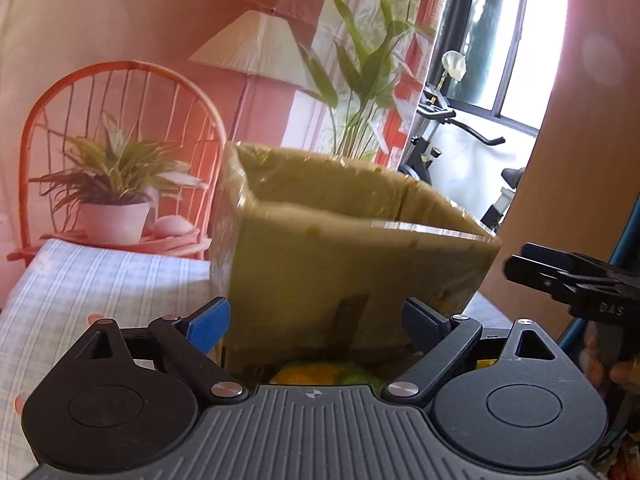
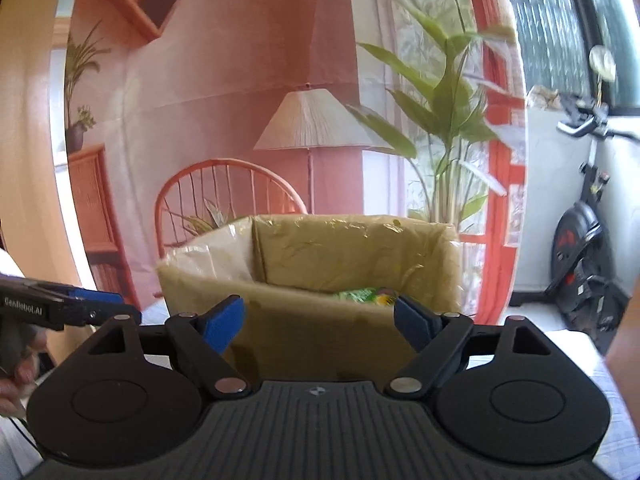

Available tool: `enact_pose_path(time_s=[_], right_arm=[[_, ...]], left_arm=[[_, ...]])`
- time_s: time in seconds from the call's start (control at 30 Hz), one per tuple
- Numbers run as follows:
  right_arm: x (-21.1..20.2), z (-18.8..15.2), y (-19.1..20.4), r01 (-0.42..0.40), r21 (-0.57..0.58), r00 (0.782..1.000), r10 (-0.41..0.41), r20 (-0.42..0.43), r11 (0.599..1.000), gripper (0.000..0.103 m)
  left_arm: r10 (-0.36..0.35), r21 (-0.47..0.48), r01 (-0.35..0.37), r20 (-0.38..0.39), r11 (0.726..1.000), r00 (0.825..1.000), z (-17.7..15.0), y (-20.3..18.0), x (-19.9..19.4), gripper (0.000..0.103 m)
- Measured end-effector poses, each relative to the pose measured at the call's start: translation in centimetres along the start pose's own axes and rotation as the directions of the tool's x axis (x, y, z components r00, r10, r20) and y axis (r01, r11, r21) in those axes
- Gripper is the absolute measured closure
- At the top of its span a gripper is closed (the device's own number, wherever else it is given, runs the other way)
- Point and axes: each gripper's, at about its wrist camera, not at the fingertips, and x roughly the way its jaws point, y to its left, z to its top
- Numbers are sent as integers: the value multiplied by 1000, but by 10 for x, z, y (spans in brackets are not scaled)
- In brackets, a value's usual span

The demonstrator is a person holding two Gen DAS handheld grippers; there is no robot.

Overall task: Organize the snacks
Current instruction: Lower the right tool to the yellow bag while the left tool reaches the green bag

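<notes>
Here, the cardboard box (image 1: 352,248) stands on the checked surface (image 1: 100,280) at twelve o'clock of the left gripper (image 1: 316,320), whose blue-padded fingers (image 1: 210,326) are spread wide with nothing between them. The right gripper (image 2: 318,318) likewise has its fingers (image 2: 224,326) spread apart and faces the same box (image 2: 304,280). A green and yellow snack packet (image 2: 366,295) lies inside it at about one o'clock.
</notes>
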Motion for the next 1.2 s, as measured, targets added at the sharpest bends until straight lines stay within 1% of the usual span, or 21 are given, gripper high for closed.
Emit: enact_pose_path(time_s=[0.1, 0.2, 0.27, 0.33, 0.5, 0.6, 0.67, 0.73, 0.87, 1.0, 1.1, 1.13, 1.2], right_arm=[[-15, -27, 4, 29, -10, 999, -29, 28, 1000, 18], [-26, -58, 1, 58, 15, 998, -59, 25, 998, 15], [-30, -76, -3, 93, 17, 996, -93, 3, 995, 14], [-30, -92, -7, 130, -2, 991, -130, -40, 992, 13], [-25, -123, -23, 173, -3, 979, -172, -105, 985, 12], [-17, -134, -33, 185, 32, 974, -179, -137, 982, 12], [-12, -139, -37, 187, 53, 972, -177, -153, 981, 8], [-7, -145, -39, 195, 62, 969, -182, -168, 979, 7], [7, -150, -43, 221, 76, 959, -203, -196, 972, 7], [15, -153, -48, 236, 88, 956, -215, -202, 968, 7], [16, -157, -48, 253, 71, 952, -235, -196, 965, 15], [15, -159, -48, 264, 63, 950, -248, -191, 962, 21], [12, -164, -49, 261, 75, 954, -245, -173, 963, 24]], left_arm=[[28, -3, -28, -5, 1000, 1000, -17, 0, -1, 9], [42, -20, -42, -9, 999, 999, -26, 0, -2, 9], [45, -51, -45, -14, 998, 999, -30, 3, -1, 9], [45, -77, -46, -23, 996, 999, -35, 4, 1, 9], [62, -89, -67, -52, 994, 997, -47, 4, 8, 9], [69, -90, -75, -68, 993, 995, -52, 3, 11, 9], [78, -88, -85, -80, 992, 994, -54, 4, 14, 9], [83, -92, -91, -89, 992, 993, -55, 6, 16, 9], [88, -88, -96, -95, 991, 992, -56, 6, 18, 9], [93, -75, -100, -102, 992, 991, -58, 4, 20, 9], [85, -51, -90, -95, 995, 992, -60, 1, 20, 9], [82, -36, -85, -90, 996, 993, -61, -1, 20, 9], [84, -11, -86, -96, 996, 992, -62, -5, 24, 9]])
